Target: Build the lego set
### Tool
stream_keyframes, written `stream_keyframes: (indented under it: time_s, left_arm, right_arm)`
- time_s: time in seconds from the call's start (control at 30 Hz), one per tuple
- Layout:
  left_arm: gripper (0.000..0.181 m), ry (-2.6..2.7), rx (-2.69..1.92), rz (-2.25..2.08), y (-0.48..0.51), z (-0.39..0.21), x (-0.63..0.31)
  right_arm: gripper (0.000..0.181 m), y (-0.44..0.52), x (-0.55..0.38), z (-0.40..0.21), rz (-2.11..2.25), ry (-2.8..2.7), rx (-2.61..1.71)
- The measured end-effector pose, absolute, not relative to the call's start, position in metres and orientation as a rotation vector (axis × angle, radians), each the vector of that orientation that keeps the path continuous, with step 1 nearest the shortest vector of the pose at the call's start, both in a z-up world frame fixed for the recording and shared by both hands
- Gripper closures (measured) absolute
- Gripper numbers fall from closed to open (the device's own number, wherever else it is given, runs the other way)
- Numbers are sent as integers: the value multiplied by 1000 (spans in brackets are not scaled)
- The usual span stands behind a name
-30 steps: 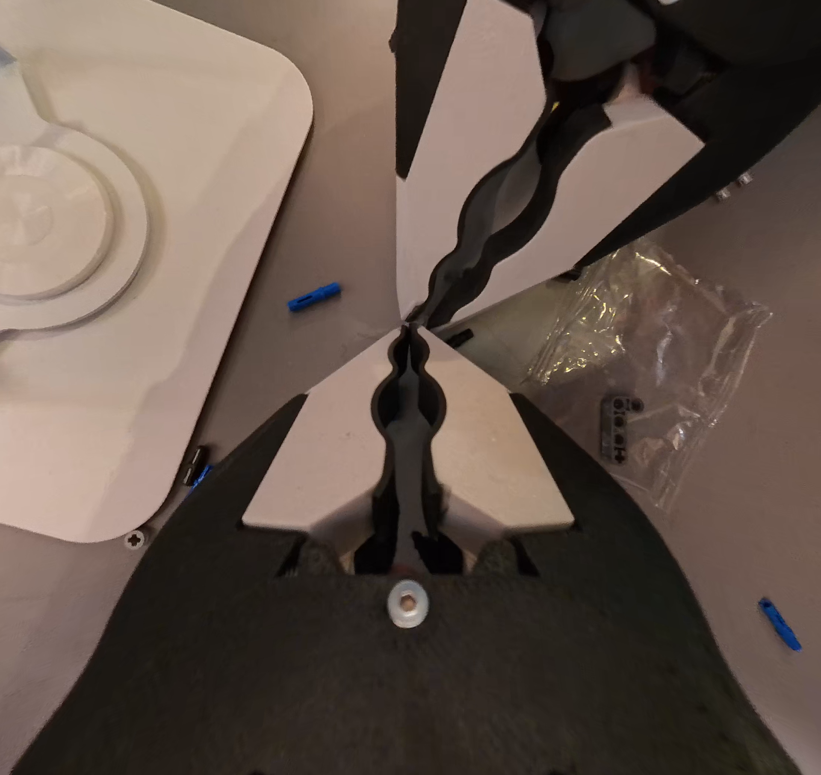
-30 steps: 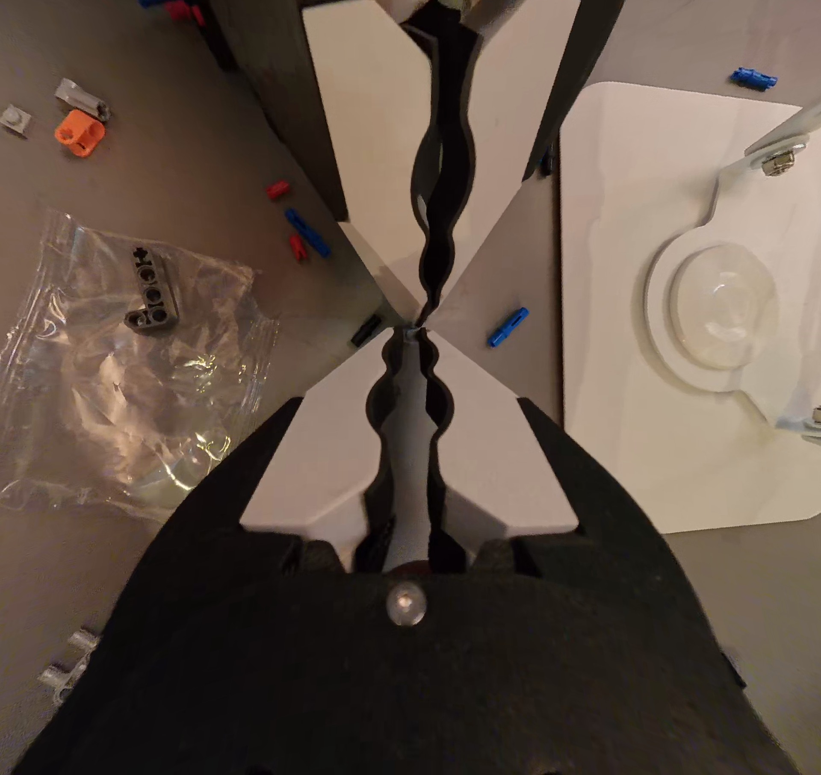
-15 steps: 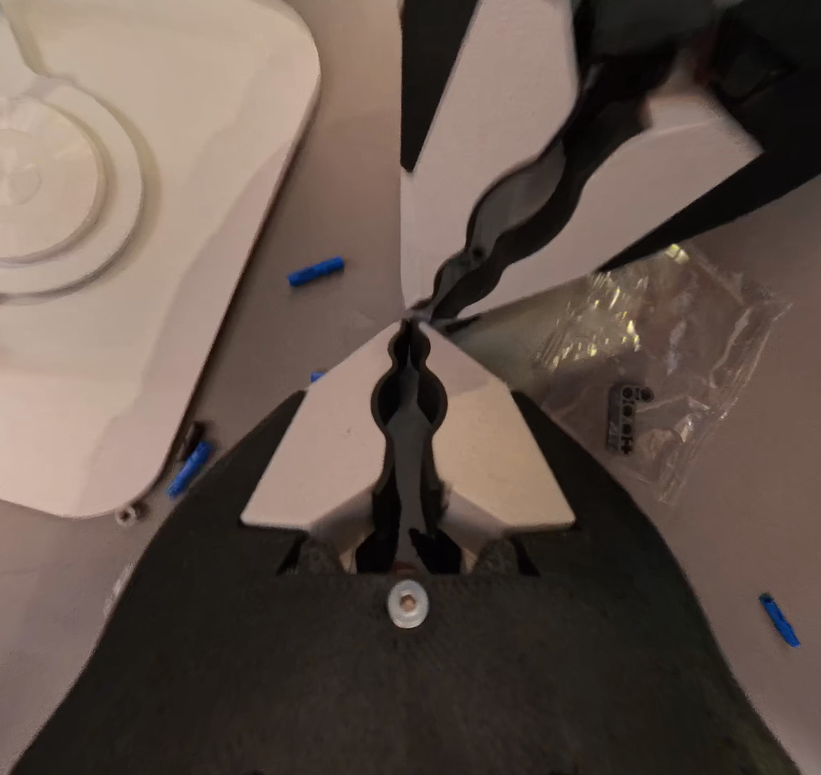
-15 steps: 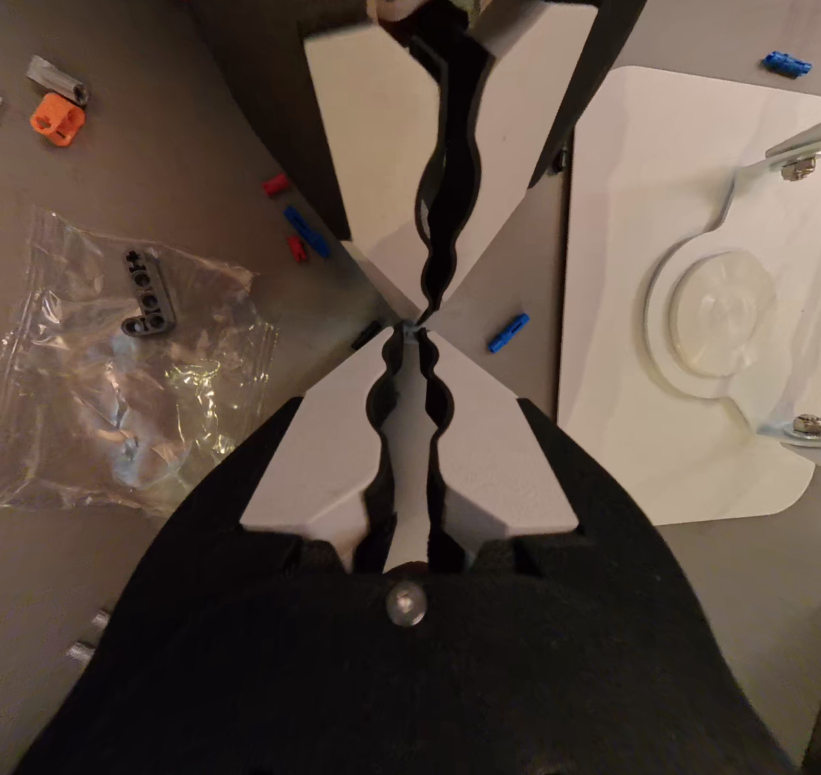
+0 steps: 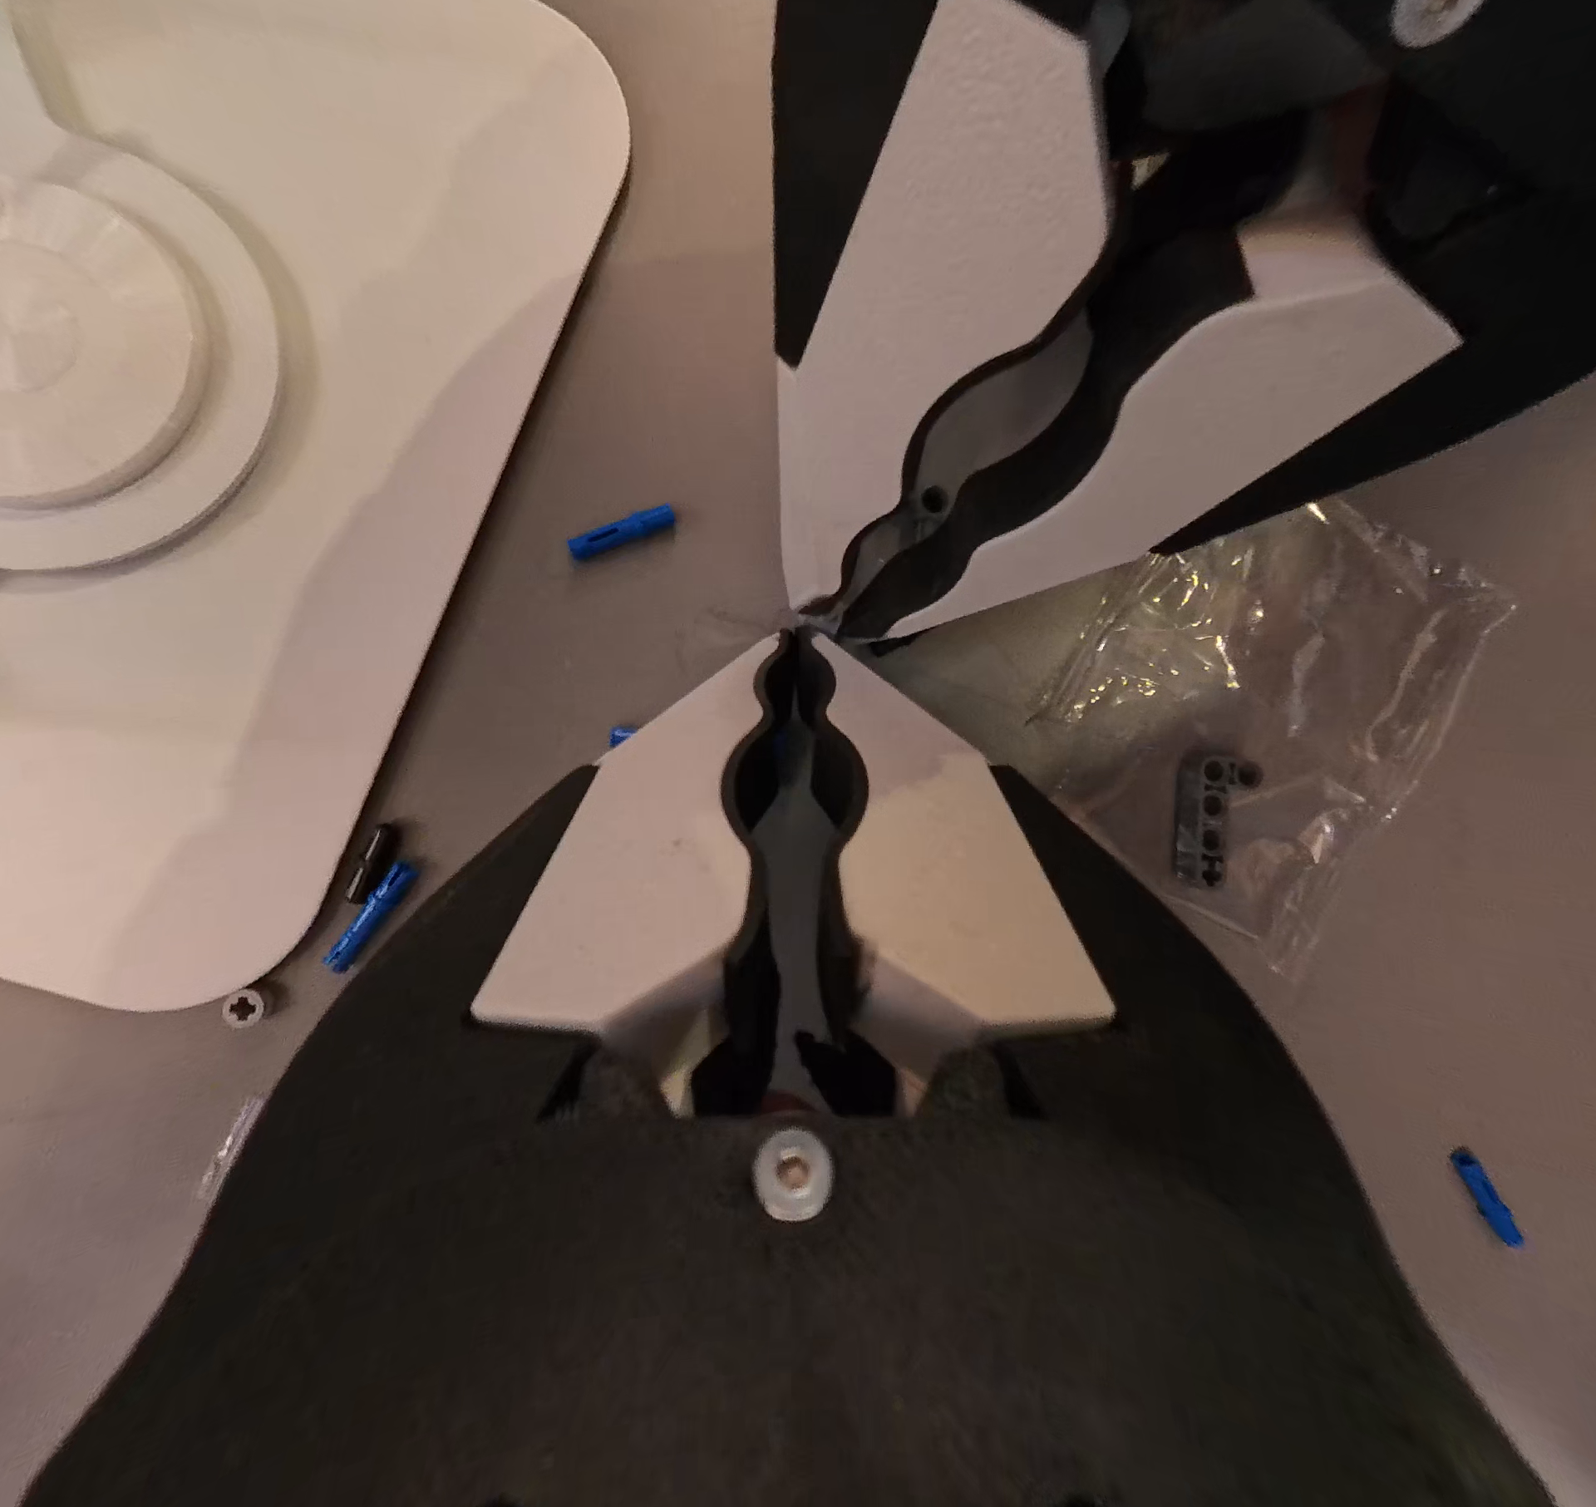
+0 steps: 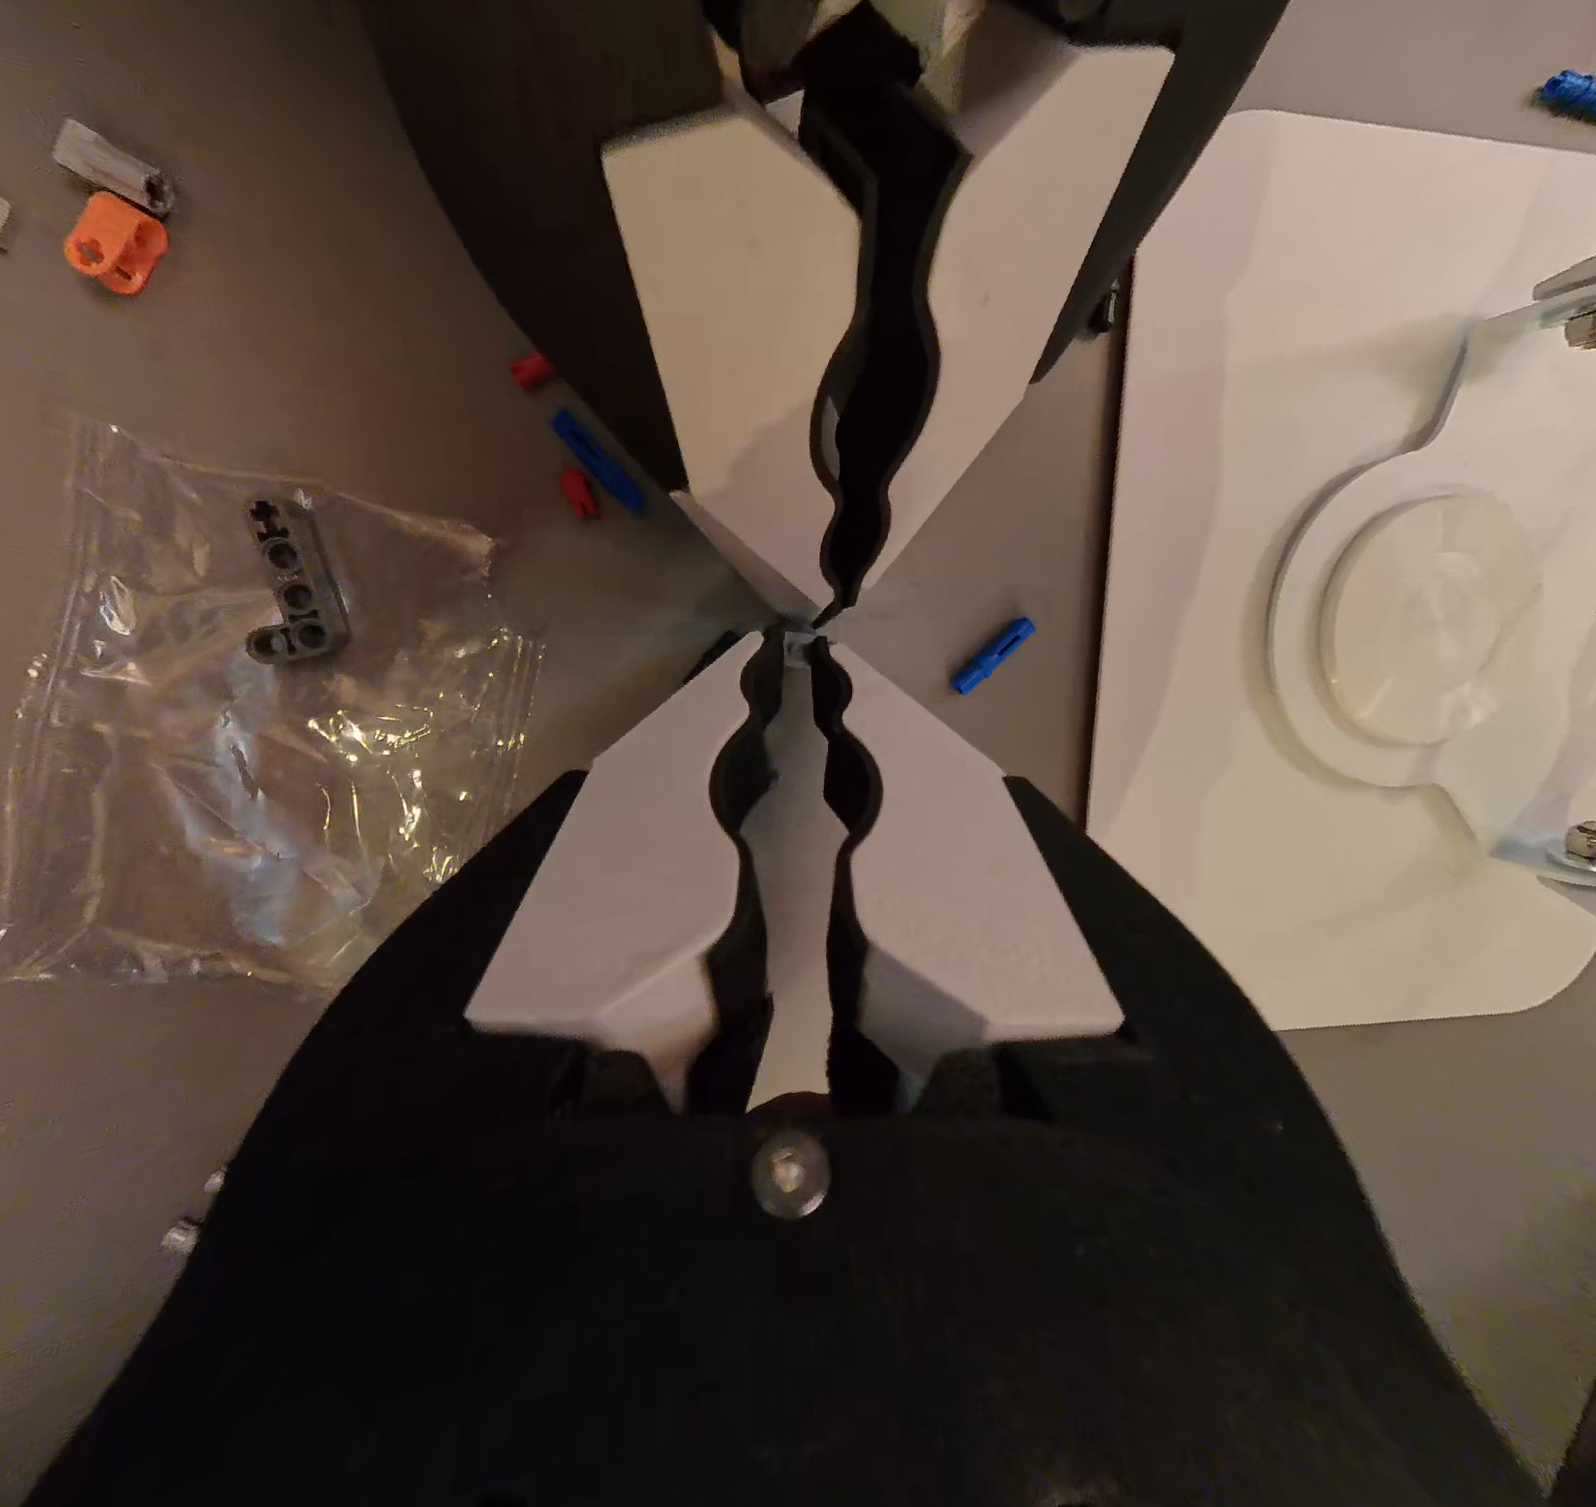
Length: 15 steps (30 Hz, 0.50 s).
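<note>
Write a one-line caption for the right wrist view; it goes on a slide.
Two claws meet tip to tip, pinching a tiny grey piece above the table, clear bag left, white plate right.

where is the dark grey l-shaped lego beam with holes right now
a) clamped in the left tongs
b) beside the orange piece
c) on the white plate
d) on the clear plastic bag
d: the dark grey L-shaped lego beam with holes lies on the crumpled clear plastic bag, away from the white moulded plate and both tongs.

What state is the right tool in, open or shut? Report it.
Shut: the right tool pinches a small grey piece at its tips, meeting the left tool tip to tip.
</note>
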<state>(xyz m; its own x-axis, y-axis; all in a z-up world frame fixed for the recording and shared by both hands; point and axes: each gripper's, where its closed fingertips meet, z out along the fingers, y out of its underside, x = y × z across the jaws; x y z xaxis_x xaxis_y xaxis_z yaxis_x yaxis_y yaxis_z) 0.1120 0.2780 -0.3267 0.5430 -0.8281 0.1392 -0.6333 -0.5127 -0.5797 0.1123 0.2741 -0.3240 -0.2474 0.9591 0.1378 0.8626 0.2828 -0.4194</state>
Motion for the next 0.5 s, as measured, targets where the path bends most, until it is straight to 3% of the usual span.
stream_keyframes:
  time_s: [0.5]
  left_arm:
    - [181,1187,-2301,-643,277,-326,111]
  right_arm:
    - [177,274,111,-323,406,-2182,-1648]
